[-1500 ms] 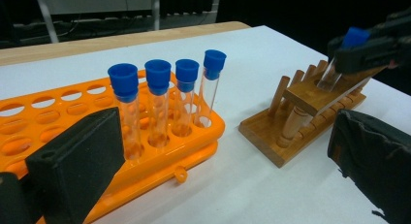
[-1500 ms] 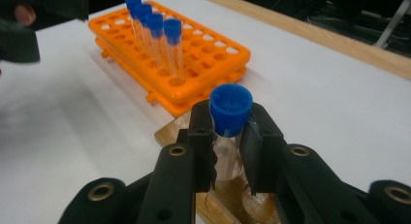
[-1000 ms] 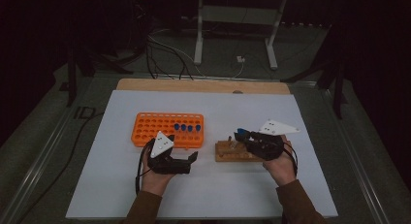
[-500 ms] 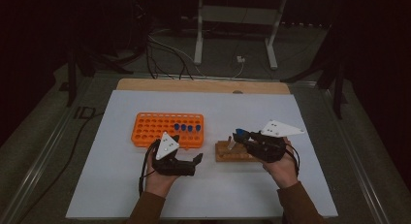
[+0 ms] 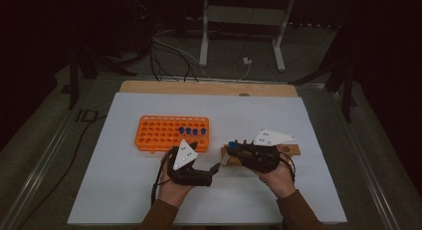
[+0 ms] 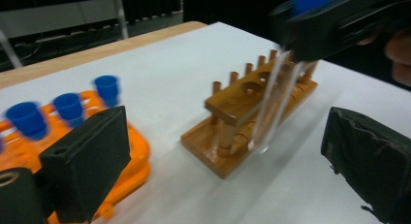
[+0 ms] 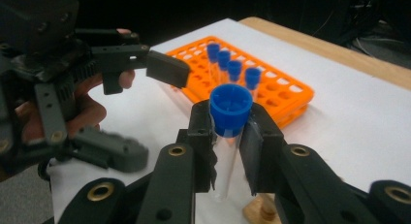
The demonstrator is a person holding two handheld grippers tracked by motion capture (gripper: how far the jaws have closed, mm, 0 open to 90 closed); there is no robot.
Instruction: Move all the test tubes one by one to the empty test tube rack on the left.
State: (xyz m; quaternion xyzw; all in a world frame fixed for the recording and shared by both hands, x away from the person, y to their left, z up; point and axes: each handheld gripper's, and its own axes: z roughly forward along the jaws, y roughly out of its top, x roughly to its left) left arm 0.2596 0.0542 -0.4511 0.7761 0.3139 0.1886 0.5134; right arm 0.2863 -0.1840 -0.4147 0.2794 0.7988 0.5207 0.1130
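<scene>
right gripper (image 7: 228,151) clamped on blue-capped tube (image 7: 227,136), wooden rack (image 6: 247,117) just below. left gripper (image 6: 228,151) jaws wide, just been closing slightly, nothing between; orange rack (image 5: 171,133) beside it.

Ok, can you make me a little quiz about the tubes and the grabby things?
1. True or false: the right gripper is clamped on a blue-capped test tube.
2. How many capped tubes stand in the orange rack?
3. Which rack is the held tube's lower end nearest: A) orange rack, B) wooden rack?

Key:
1. True; its pads squeeze the tube just below the cap.
2. Four.
3. B. The left gripper is open, holding nothing.
</scene>
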